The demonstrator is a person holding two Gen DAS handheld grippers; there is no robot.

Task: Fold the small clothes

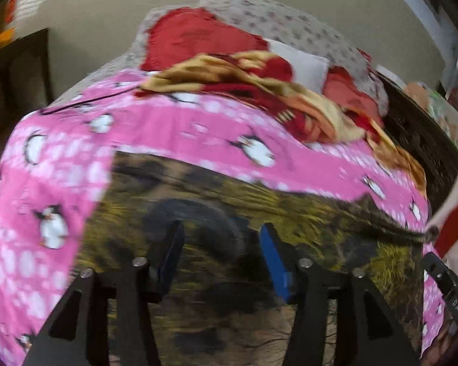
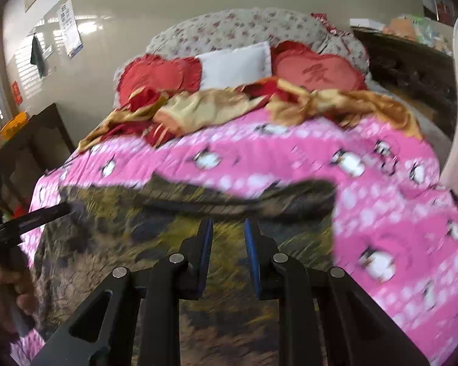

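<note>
Looking along my left tool (image 1: 219, 228), I see its two fingers spread wide with nothing between them, hanging just above a dark garment (image 1: 229, 259) printed with a brown, yellow-green landscape pattern. The garment lies spread on the near part of the bed, on a pink blanket (image 1: 168, 128) dotted with white spots and penguins. The picture is blurred, so I cannot tell whether the fingertips touch the cloth.

My right tool (image 2: 228, 225) shows its blue-padded fingers parted by a narrower gap, also holding nothing, poised over the same garment (image 2: 137, 238). The far edge of the garment looks raised or rolled into a dark ridge across the pink blanket (image 2: 381, 213). At the left edge of this view the left tool (image 2: 45, 213) reaches in toward the garment's left corner, with my hand (image 2: 6, 292) gripping its handle below; whether it holds that corner I cannot tell.

Farther up the bed a crumpled red and gold cloth (image 2: 213, 106) lies across the blanket. Behind it sit two red heart-shaped cushions (image 2: 317, 67) with a white pillow (image 2: 235, 64) between them, against a flowered headboard (image 2: 244, 27).
</note>
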